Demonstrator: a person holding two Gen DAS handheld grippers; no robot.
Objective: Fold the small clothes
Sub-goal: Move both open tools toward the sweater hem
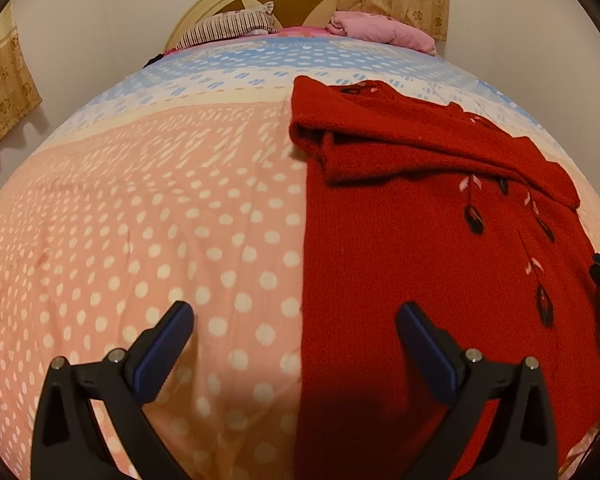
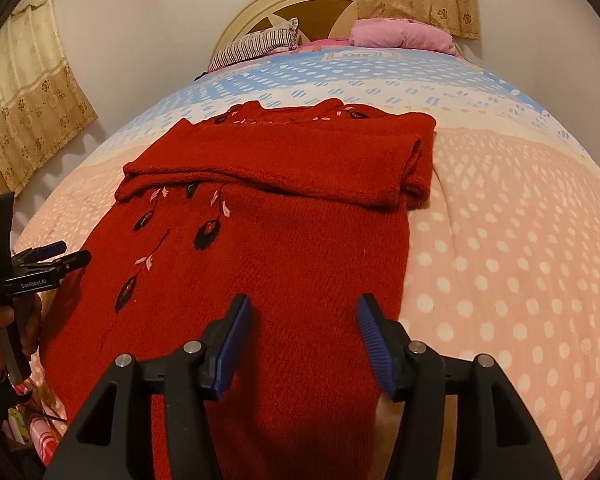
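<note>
No containers in view. Red sweater [image 2: 284, 248] lies flat on the dotted bedspread [image 2: 500, 240], sleeves folded across the chest, black and pink flower embroidery showing. Right gripper [image 2: 304, 344] hovers over the sweater's lower part, jaws apart, nothing between them. Left gripper [image 1: 296, 344] has its jaws wide apart, straddling the sweater's straight side edge, gripping nothing. The sweater's hem is cut off by the bottom of both views. A hand [image 2: 4, 332] is partly visible at the right view's left edge.
</note>
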